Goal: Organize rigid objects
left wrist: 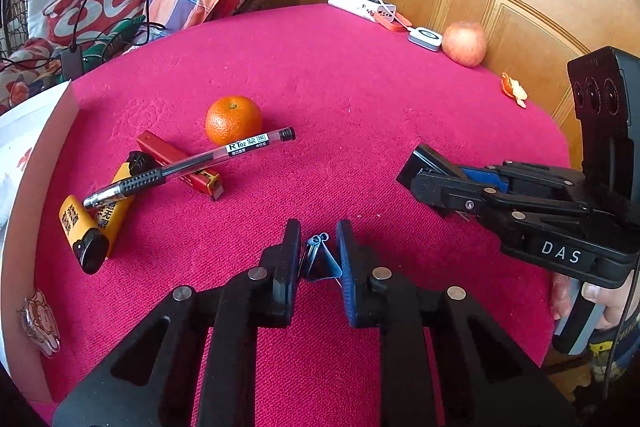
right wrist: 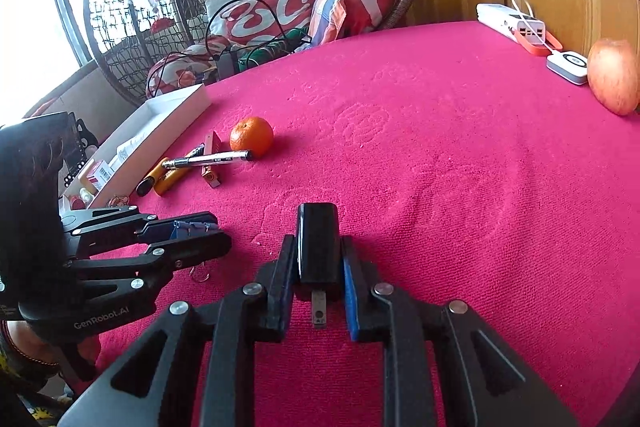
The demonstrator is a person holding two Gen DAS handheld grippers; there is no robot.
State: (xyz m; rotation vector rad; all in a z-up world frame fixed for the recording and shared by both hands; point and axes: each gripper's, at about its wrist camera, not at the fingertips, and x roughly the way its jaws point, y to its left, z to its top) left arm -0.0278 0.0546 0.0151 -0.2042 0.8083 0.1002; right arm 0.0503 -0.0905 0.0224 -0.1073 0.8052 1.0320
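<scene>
On the table [left wrist: 360, 75]: my left fingers [left wrist: 318, 259] clamped on a blue clip [left wrist: 320, 261]; right fingers [right wrist: 320, 267] clamped on a black charger [right wrist: 318, 243]. Box [right wrist: 168, 115] lies left. Carry both level, firmly pinched, clearing pen [left wrist: 192, 167] and orange [left wrist: 234, 121].

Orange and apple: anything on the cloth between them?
Nothing: bare red cloth runs from the orange to the apple, clearest in the right wrist view.

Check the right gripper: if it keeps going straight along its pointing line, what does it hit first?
Probably just the pink tablecloth. The right gripper, shut on a black charger plug, points down at bare cloth; the orange and pen lie off to the left. Depth is uncertain.
</scene>
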